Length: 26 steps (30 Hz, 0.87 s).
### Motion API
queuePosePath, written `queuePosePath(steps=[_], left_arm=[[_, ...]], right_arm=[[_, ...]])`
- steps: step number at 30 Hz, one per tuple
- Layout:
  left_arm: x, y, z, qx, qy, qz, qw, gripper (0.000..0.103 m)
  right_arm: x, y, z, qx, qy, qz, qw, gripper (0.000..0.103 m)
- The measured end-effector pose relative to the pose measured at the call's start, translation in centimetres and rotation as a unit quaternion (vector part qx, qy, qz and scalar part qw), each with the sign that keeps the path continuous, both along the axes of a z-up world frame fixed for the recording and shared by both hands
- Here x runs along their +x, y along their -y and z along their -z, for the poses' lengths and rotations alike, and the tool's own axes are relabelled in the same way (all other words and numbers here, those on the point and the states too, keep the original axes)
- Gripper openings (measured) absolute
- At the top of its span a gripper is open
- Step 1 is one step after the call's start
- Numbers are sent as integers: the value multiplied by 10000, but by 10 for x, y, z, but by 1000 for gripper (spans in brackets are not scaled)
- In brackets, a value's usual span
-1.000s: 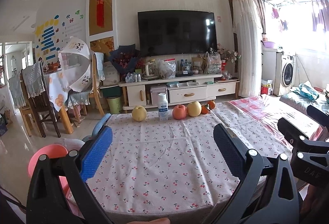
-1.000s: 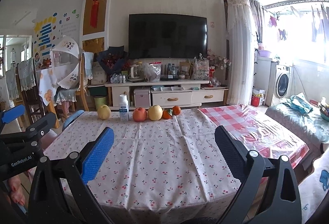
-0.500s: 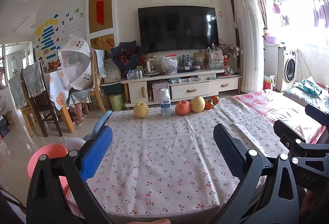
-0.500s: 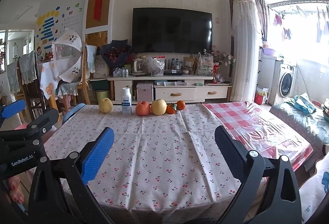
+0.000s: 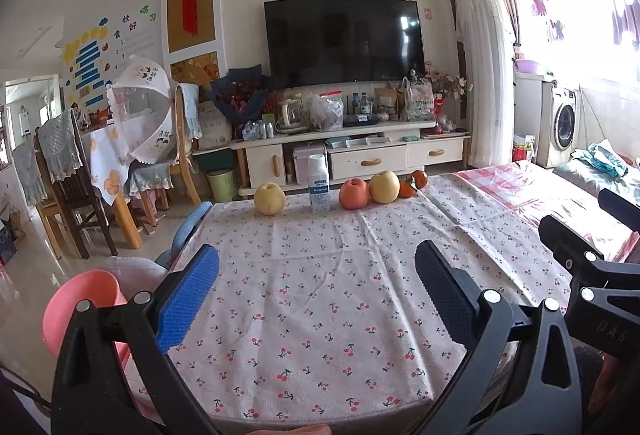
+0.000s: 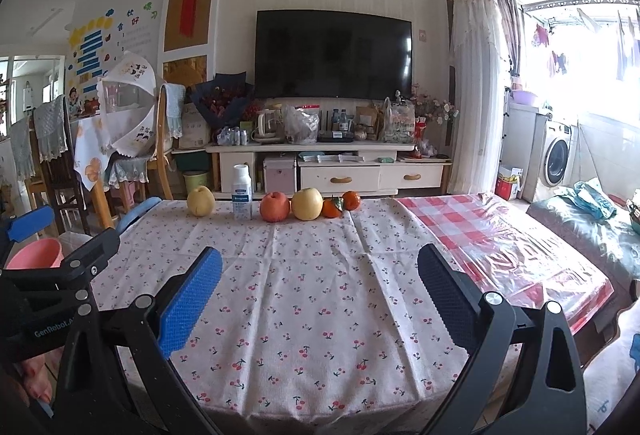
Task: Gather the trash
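Note:
A small white plastic bottle (image 5: 319,183) (image 6: 241,192) with a blue label stands at the far edge of the cherry-print tablecloth (image 5: 320,295) (image 6: 304,299), in a row with fruit. My left gripper (image 5: 316,295) hovers open over the near table edge, nothing between its blue pads. My right gripper (image 6: 320,295) is open too, level with it and just to its right. A pink bin (image 5: 80,311) (image 6: 36,253) stands on the floor at the table's left corner.
Beside the bottle sit a yellow pear (image 5: 269,198), a red apple (image 5: 353,193), another pear (image 5: 384,187) and two oranges (image 5: 414,182). A red-checked cloth under clear plastic (image 6: 480,235) covers the table's right part. A blue chair back (image 5: 188,231) stands left.
Both grippers have drifted slightly forward and tilted, so the fruit row sits a little nearer and lower in both views. Both stay open.

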State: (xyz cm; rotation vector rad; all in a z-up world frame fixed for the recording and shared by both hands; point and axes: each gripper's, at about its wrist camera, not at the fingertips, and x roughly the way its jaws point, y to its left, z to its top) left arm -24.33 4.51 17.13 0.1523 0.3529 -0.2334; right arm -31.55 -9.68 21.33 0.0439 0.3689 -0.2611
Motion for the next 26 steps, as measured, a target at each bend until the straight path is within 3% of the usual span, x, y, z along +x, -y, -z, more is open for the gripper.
queuePosePath(steps=[9, 15, 21, 26], left_arm=[[21, 8, 15, 84, -196, -48, 9998, 99], [48, 15, 36, 170, -545, -60, 9984, 99], [97, 22, 70, 293, -1032, -400, 9934, 99], [143, 29, 95, 384, -1465, -687, 9861, 99]], right_arm=[[22, 3, 19, 38, -192, -51, 9998, 97], [46, 12, 38, 177, -455, -33, 9988, 97], [96, 23, 70, 337, -1074, -37, 9936, 97], [153, 39, 106, 751, -1757, -32, 9816, 97]])
